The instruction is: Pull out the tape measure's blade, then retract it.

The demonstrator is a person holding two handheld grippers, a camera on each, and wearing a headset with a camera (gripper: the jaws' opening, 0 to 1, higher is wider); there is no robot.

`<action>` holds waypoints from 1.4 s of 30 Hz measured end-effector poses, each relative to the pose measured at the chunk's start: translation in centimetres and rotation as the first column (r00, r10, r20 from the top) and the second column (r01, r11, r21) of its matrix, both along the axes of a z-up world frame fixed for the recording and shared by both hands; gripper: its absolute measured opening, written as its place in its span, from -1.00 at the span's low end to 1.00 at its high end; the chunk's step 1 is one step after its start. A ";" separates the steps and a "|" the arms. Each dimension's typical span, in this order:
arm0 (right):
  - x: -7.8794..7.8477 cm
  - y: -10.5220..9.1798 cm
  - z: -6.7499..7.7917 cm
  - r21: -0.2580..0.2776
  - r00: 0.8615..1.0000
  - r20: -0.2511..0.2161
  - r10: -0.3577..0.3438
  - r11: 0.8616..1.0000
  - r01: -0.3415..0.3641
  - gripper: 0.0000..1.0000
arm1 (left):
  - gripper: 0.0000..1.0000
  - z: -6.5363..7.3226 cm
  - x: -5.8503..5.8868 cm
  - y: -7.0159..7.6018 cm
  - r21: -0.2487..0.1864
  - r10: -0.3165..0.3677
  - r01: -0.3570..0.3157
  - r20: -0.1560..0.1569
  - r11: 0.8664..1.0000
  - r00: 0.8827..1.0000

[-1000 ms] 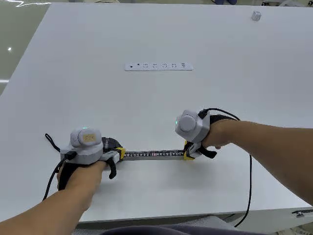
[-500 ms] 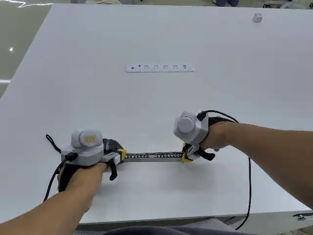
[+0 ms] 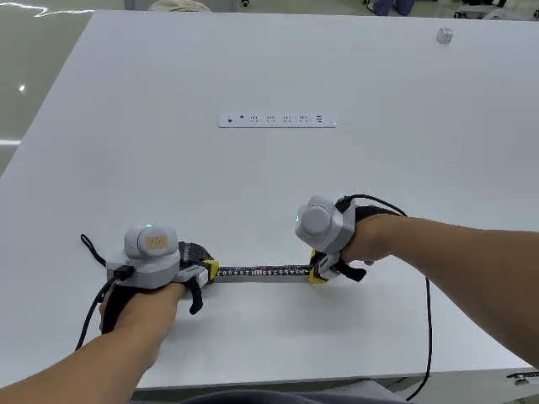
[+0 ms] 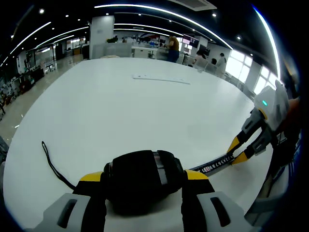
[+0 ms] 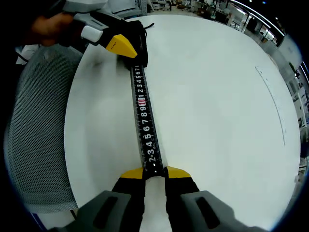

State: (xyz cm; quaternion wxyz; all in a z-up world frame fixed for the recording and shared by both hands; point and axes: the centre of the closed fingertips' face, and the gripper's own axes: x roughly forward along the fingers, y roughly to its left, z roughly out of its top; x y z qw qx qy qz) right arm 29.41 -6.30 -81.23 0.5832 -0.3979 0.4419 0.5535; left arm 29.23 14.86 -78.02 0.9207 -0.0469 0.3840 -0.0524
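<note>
A black tape measure case (image 4: 142,178) rests on the white table (image 3: 269,76), and my left gripper (image 3: 202,271) is shut on it between yellow-tipped fingers (image 4: 89,177). Its dark blade (image 3: 263,271) runs flat along the table toward the right, with numbers showing on the blade (image 5: 145,125). My right gripper (image 3: 317,271) is shut on the blade's end, pinching it between yellow fingertips (image 5: 177,172) near the low numbers. In the right gripper view the case (image 5: 137,39) sits at the blade's far end. A thin black wrist strap (image 4: 53,164) trails from the case to the left.
A white power strip (image 3: 277,121) lies on the table beyond the grippers. A small grey object (image 3: 444,34) stands at the far right corner. A mesh chair back (image 5: 38,130) sits past the table's near edge. A black cable (image 3: 428,320) hangs from the right gripper.
My right gripper has moved left toward the case, so the exposed length of blade is shorter. The left gripper and the case hold their place.
</note>
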 end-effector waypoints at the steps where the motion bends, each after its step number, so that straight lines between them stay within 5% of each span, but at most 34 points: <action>1: 0.0 0.1 0.0 0.000 1.000 0.000 0.000 1.000 0.000 -0.70 | 0.19 0.0 0.0 0.0 0.000 -0.001 0.001 0.000 1.000 1.000; 42: -0.2 1.9 -0.1 0.026 1.000 -0.007 0.005 1.000 -0.005 -0.70 | 0.19 0.2 -0.2 -0.1 -0.006 -0.001 0.001 0.001 1.000 1.000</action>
